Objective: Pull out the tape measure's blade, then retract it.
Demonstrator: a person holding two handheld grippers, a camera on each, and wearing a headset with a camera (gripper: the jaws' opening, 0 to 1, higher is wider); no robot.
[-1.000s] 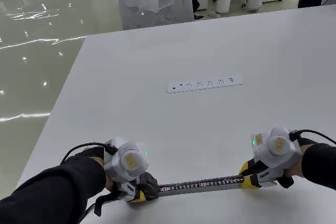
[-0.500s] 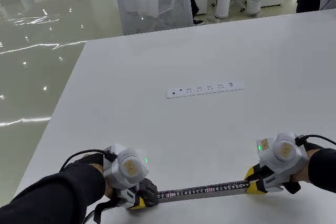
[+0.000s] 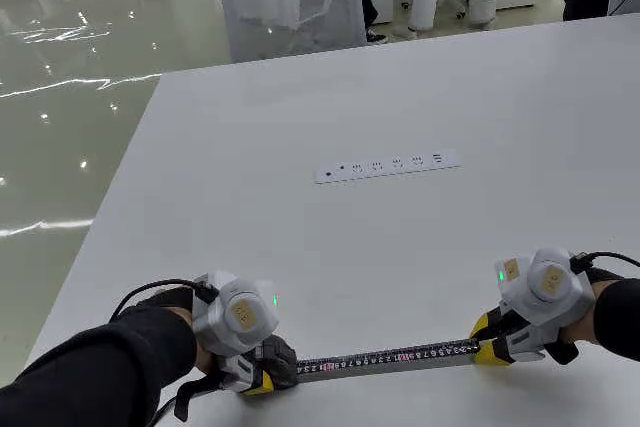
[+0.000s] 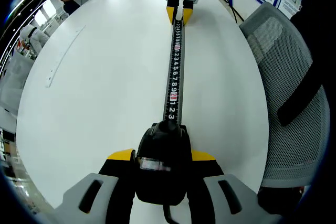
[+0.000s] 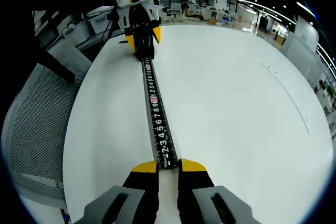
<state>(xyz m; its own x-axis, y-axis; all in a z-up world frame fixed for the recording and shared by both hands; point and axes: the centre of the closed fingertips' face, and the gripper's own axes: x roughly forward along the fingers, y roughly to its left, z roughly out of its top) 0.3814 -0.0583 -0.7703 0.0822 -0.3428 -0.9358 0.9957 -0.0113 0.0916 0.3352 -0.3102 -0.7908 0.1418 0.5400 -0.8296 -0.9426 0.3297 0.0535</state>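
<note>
Nearer the person than the power strip [image 3: 388, 164] and to its left, the left gripper [image 3: 268, 377] clamps the tape measure [image 3: 282, 359]; its blade [image 3: 385, 358] spans rightward to the right gripper [image 3: 485, 340], which pinches the tip. Draw straight and level, case anchored, to avoid kinks

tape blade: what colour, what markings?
Black blade with white numerals and tick marks, plus a red mark among them. It shows best in the right gripper view.
</note>
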